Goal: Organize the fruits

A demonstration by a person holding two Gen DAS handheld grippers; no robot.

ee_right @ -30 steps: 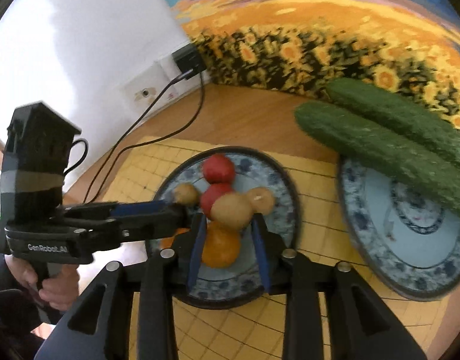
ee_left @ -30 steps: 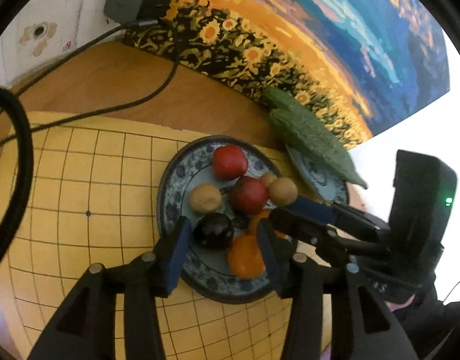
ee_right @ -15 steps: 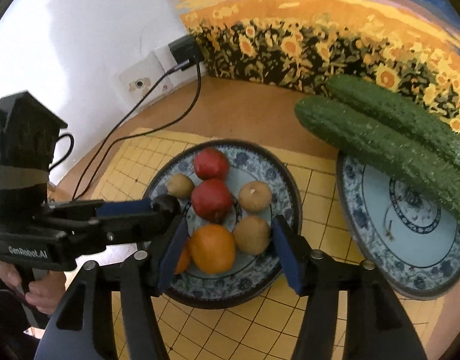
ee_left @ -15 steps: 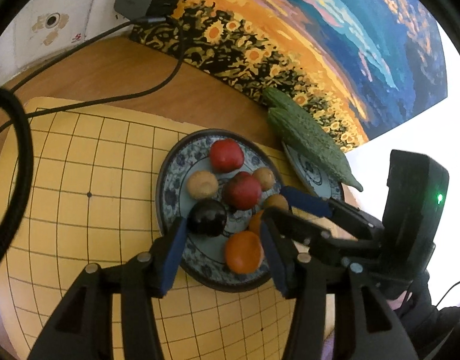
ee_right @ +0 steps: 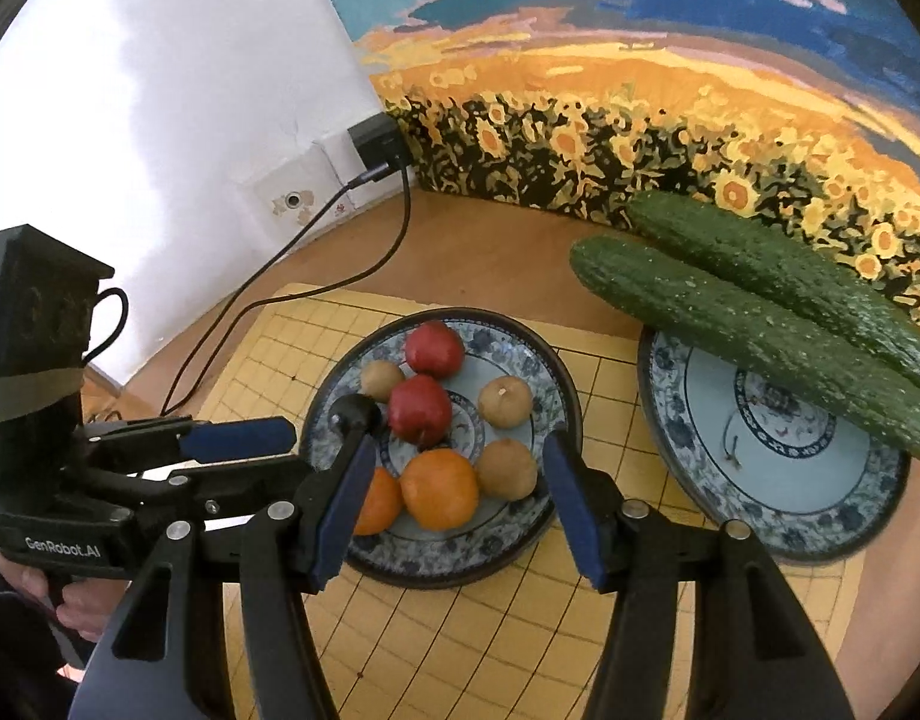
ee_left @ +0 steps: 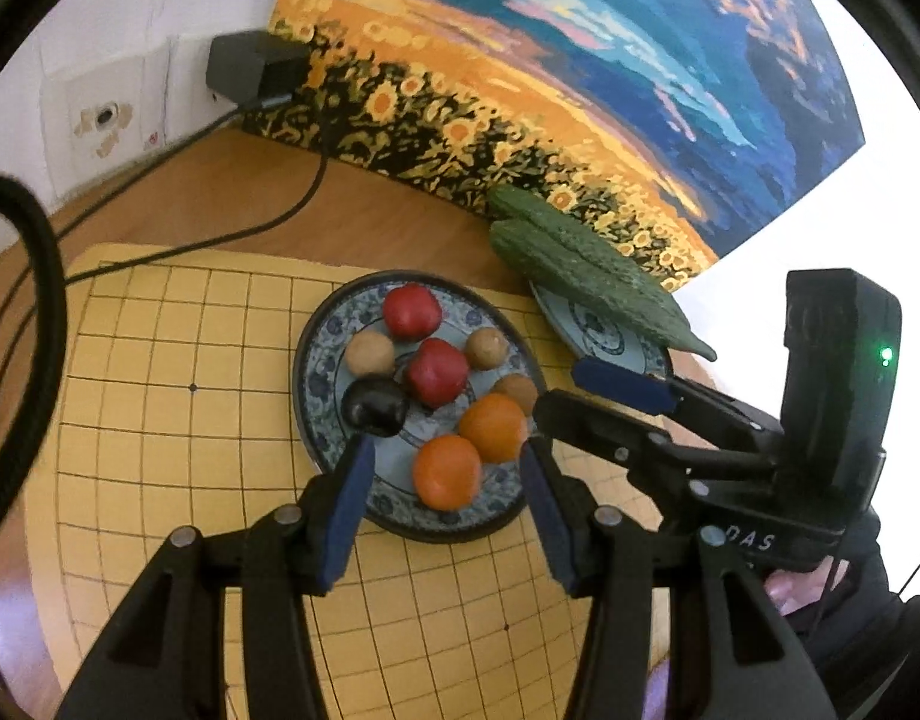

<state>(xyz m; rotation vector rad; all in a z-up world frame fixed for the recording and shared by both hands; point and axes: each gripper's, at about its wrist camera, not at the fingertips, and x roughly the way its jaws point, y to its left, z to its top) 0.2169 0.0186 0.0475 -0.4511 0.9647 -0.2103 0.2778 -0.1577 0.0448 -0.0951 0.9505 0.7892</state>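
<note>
Both our grippers, left (ee_left: 445, 501) and right (ee_right: 457, 501), hover with fingers spread, empty, over the fruit plate (ee_right: 544, 360), beside two cucumbers (ee_right: 748, 330).

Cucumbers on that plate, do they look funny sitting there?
Yes. Both cucumbers lie across the right plate's far rim, ends sticking out past it. The fruit sits neatly inside the left plate.

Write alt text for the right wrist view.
The open right gripper hovers over a blue-patterned plate holding two red fruits, two oranges, brown fruits and one dark fruit. Two green cucumbers lie across a second patterned plate; the left gripper reaches in from the left.
</note>
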